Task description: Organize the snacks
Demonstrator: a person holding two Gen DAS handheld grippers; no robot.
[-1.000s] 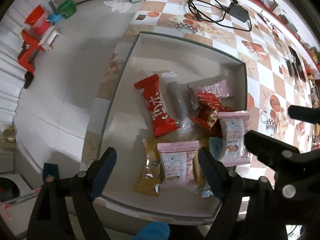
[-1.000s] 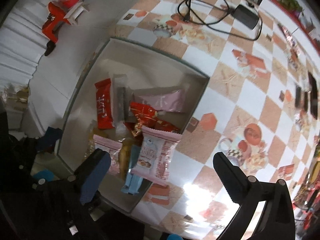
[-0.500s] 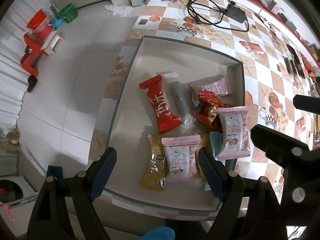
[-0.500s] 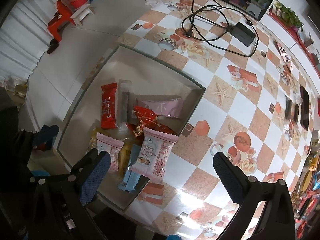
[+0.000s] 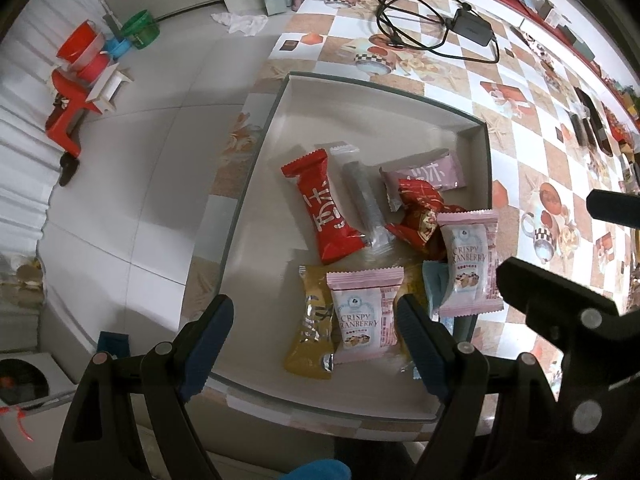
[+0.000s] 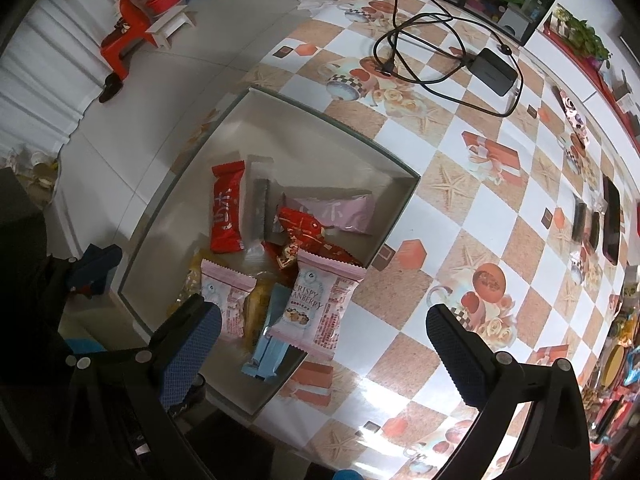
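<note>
Your left tongs (image 5: 310, 344) hang spread, holding nothing. The pink packet (image 5: 365, 316) lies right under them by the box's (image 5: 256, 184) near edge, its long side pointing away from you. Your right tongs (image 6: 324, 344) gape too.

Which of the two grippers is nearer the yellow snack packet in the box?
Left. The left gripper hovers open right above the yellow packet; the right gripper hangs off toward the box's edge and the table.

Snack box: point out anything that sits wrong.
One pink cranberry packet leans on the box wall, top edge over the rim, and a light blue packet beside it pokes over too. The rest lie jumbled inside.
</note>
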